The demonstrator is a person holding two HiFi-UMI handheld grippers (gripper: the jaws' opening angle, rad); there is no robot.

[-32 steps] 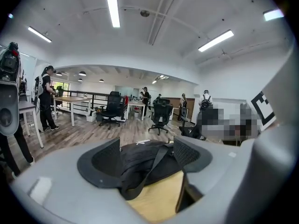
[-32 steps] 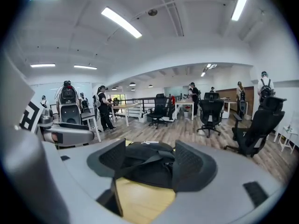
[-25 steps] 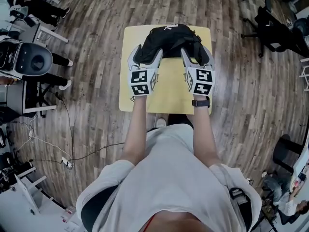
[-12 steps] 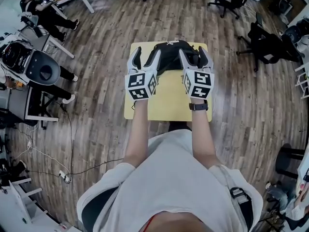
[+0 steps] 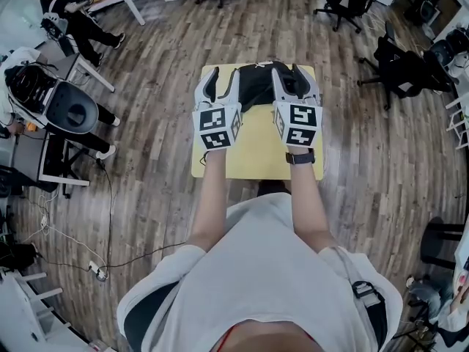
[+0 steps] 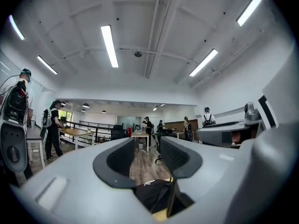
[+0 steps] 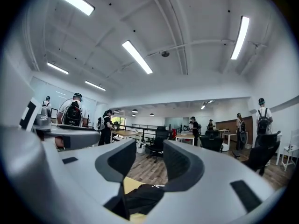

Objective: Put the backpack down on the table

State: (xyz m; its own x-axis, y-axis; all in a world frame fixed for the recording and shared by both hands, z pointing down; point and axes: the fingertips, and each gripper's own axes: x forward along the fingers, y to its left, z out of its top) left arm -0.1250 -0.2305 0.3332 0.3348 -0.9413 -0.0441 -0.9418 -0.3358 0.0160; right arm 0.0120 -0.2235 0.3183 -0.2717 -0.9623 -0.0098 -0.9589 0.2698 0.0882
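Grey plastic, two items: our left gripper (image 5: 222, 81) and right gripper (image 5: 289, 75), which we hold above the table. Their jaws have just been closing but stand apart, with nothing between them. Beneath: yellow table (image 5: 253, 156). Black backpack (image 5: 258, 86) lies on its far end.
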